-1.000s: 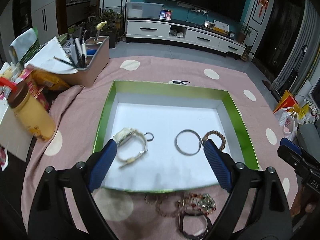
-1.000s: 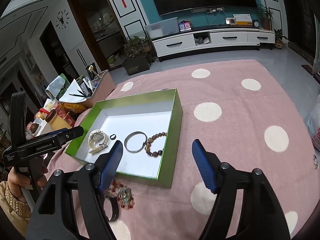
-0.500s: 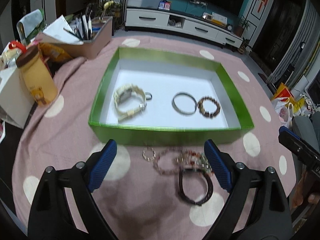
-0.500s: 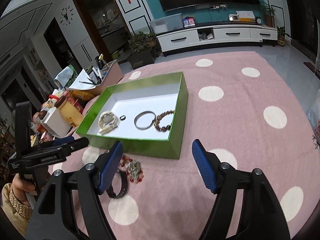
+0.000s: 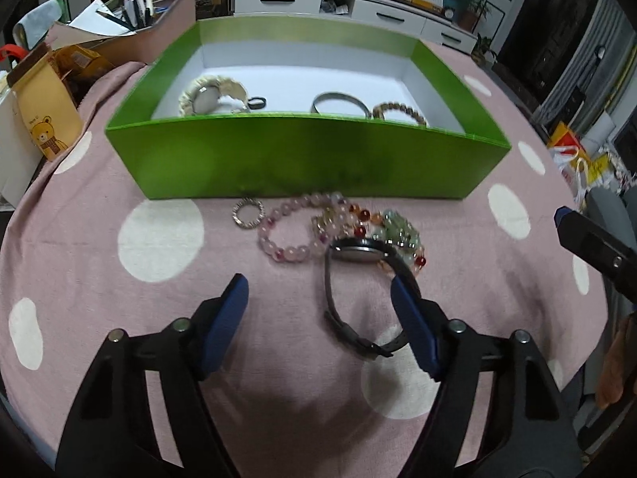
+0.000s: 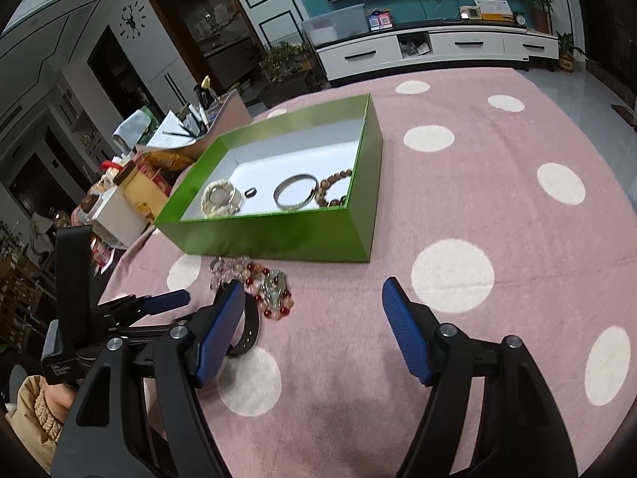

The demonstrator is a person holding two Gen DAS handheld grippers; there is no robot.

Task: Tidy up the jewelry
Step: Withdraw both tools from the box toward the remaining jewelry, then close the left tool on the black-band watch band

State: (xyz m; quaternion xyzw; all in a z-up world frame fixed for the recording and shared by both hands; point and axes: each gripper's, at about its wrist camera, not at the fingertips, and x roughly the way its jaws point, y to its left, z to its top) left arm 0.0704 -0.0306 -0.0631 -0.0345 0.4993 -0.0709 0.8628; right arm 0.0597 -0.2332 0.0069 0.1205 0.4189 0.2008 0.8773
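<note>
Left tongs (image 5: 318, 298) released, black watch (image 5: 358, 255) between tips; right tongs (image 6: 312, 306) released.

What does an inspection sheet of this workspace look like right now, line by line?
Surface: pink dotted cloth.
Job's things: green box holds pale watch, small ring, bangle, brown beads; outside lie sparkly ring, pink beads, mixed beads, black watch.
Clutter: bear pouch, pen tray.
Grippers: left gripper open over black watch; right gripper open, empty.
Cables: nothing seen.
Surroundings: TV cabinet, wall clock.
</note>
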